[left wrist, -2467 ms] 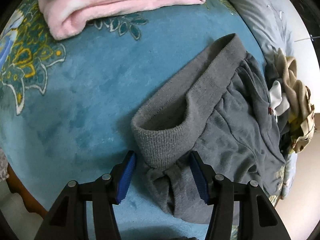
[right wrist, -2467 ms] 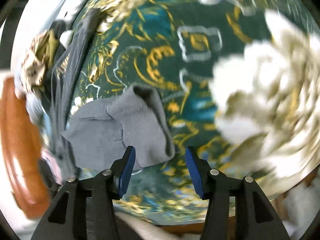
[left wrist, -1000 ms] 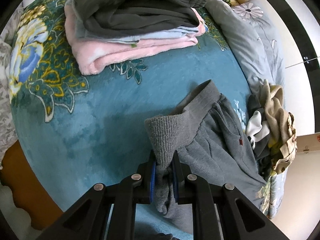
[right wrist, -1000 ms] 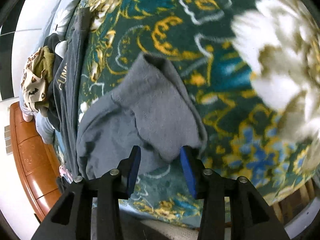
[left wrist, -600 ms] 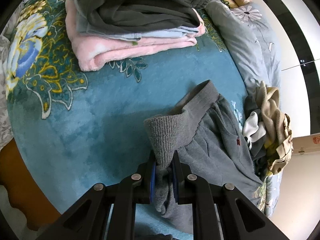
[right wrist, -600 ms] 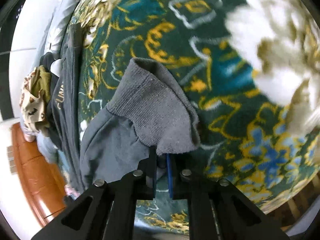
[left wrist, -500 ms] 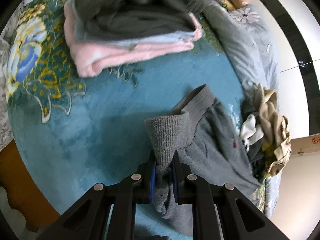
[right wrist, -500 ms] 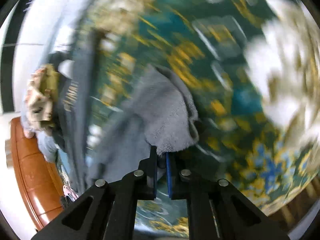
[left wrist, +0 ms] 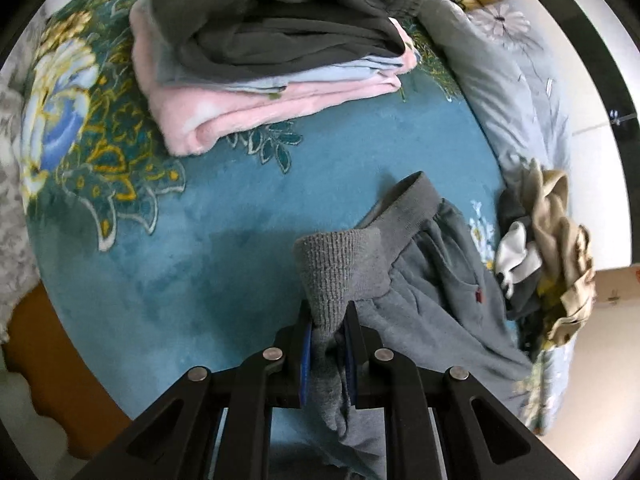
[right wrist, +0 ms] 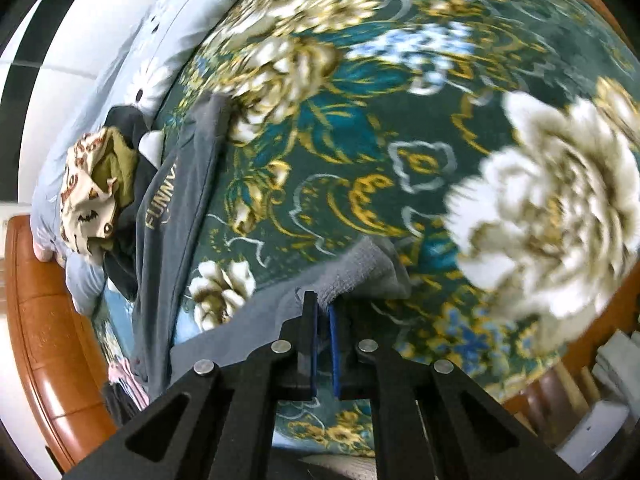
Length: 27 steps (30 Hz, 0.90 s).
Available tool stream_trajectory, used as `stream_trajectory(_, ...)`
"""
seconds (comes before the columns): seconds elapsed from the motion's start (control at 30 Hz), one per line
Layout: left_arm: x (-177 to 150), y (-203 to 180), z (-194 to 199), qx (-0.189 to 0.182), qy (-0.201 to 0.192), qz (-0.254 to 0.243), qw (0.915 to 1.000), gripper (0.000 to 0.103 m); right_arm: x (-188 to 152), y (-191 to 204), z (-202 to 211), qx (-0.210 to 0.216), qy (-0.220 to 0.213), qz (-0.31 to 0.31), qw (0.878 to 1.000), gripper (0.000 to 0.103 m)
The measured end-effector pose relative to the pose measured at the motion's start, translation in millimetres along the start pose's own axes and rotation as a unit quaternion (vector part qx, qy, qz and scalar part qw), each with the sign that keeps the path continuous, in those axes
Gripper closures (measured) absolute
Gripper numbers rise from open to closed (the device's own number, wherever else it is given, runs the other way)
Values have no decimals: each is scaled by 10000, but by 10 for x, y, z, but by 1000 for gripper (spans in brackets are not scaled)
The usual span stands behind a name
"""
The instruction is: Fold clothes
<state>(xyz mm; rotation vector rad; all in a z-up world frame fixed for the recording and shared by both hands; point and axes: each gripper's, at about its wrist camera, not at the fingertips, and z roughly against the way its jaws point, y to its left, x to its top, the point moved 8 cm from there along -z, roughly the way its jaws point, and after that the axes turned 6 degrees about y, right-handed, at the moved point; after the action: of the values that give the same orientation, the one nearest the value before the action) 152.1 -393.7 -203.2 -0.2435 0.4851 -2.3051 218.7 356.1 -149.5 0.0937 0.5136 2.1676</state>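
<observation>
Left wrist view: my left claw (left wrist: 327,344) is clamped on the ribbed waistband (left wrist: 340,268) of the grey sweatpants (left wrist: 436,312), the blue pads pinching a bunched fold of knit. I took the band, I judge, because it is the thickest and firmest edge and gives a defined corner. From the claw the garment trails away to the right over the teal blanket (left wrist: 208,264) on the bed.

Right wrist view: my right claw (right wrist: 323,322) is pinched tight on another grey ribbed edge (right wrist: 360,270); the cloth rises to the pads and hangs clear of the floral blanket just below them. Which part of the garment this edge belongs to cannot be told from here. Two grips on two ends let me, as I read it, lift and straighten the cloth before laying a fold.

A folded stack (left wrist: 272,48), dark grey on pale blue on pink, sits at the far side of the blanket, well apart from the sweatpants. Probably that is where finished pieces go. An unsorted heap (left wrist: 552,264) lies at the right edge, beside the sweatpants, likely waiting its turn. A dark lettered garment (right wrist: 168,216) lies stretched out along the blanket's left side in the right view.

Folding of this piece not yet begun.
</observation>
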Motion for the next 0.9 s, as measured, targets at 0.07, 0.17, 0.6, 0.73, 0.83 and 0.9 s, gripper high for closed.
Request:
stream_trajectory(0.07,-10,22,-9,51,-1,-30,10000,89,3,-22,-96,-333,88,227,9991,99)
stream_trajectory(0.17,-36,124,-57,-21,32,102,9999,89,-161,-366,-295,-705,462,106,9964,99)
stream_trajectory(0.6,-64,214,-193,236,216,32,9995,83,-570,-872,-445,-1229,1007,257,9870,82)
stream_trajectory(0.73,-57,290,-76,360,135,110,9992,64,-444,-432,-208,-1567,391,1430,9765,76)
stream_trajectory(0.83,-71,276,157,265,-79,195,9994,62,-547,66,-443,-1409,370,2283,9626,75)
stream_trajectory(0.9,-105,143,366,177,-274,52,9995,62,-666,393,-687,-1326,477,2861,9478,75)
